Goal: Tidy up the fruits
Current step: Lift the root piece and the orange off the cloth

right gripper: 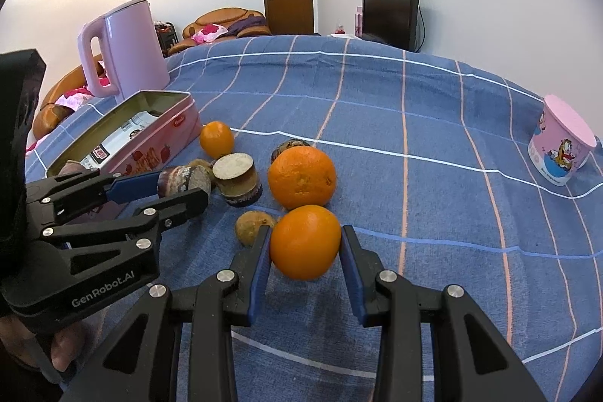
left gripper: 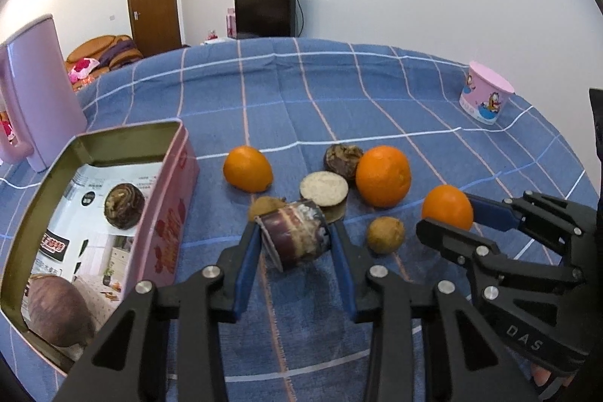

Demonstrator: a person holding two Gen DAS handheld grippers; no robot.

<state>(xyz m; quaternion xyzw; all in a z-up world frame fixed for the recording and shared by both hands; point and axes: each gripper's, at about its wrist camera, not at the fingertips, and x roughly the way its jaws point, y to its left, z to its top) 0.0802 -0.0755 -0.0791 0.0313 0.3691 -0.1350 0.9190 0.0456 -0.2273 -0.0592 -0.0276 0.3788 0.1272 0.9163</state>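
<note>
Left wrist view: left gripper [left gripper: 296, 236] closed onto a taro chunk [left gripper: 296, 234], blue pads pressing both sides of the stubby purple-brown cylinder with its rough, flaky cut face. Beyond it on the blue checked cloth [left gripper: 377, 100], a second chunk [left gripper: 324, 188] standing with pale grainy top up, a knobbly dark tuber [left gripper: 341, 157], a big orange [left gripper: 383, 175], a smaller orange [left gripper: 247, 168] nearer the tin, and a dull brown round fruit [left gripper: 386, 234]. At left, an open pink tin [left gripper: 166, 213] with gold metal walls, lined with printed paper, holding a scaly dark ball [left gripper: 124, 206] and a smooth brownish-purple lump [left gripper: 60, 311]. At right, right gripper [left gripper: 448, 213] clamped on a glossy orange [left gripper: 447, 208]. Pink kettle [left gripper: 41, 93] behind the tin, pink cartoon cup [left gripper: 486, 93] far right. Right wrist view: right gripper [right gripper: 306, 245] shut on its dimpled orange [right gripper: 305, 242], held just above the cloth [right gripper: 452, 213], beside the brown fruit [right gripper: 250, 226]. Seen only here: the left gripper [right gripper: 188, 189] side-on, with "GenRobot.AI" lettering and fingers [right gripper: 60, 345] of the hand beneath it; the kettle's [right gripper: 128, 48] whole handle and lid; strawberry print on the tin's [right gripper: 158, 145] long side. Tin's inside mostly hidden from this angle, shown fully only in the left view.
</note>
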